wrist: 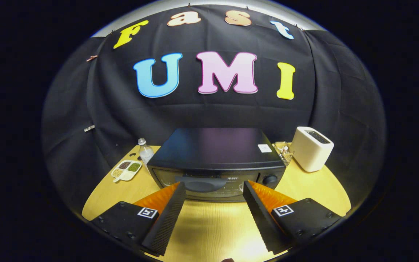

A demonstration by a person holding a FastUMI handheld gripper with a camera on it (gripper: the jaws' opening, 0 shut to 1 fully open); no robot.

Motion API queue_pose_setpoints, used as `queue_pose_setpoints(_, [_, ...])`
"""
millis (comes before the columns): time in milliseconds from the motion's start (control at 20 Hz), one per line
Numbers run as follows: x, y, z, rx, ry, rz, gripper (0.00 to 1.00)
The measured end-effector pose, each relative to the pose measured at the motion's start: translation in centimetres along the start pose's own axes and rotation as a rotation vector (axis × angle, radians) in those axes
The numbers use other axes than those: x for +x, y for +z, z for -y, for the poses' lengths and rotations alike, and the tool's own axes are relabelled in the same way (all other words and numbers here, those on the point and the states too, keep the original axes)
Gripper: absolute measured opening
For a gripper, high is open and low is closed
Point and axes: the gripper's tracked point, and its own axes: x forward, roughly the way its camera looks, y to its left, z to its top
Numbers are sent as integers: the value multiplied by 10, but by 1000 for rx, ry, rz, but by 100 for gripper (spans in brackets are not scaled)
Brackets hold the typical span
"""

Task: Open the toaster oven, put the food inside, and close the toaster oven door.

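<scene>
Tongs (214, 187) spread wide, black toaster oven (216, 163) just ahead, door closed.

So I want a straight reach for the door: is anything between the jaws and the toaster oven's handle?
Nothing visible stands in the way. The gripper is open, its jaws spread either side of the toaster oven's handle, which sits just ahead of them on the closed door. Only bare wooden table lies between the jaws.
</scene>
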Motion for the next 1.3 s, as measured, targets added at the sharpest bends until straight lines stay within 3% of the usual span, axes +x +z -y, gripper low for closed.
queue_pose_setpoints(600, [-82, 159, 34, -55, -75, 354, 98])
queue_pose_setpoints(950, [-114, 203, 45, -42, -90, 422, 97])
queue_pose_setpoints(1300, [-120, 210, 50, -31, -108, 433, 97])
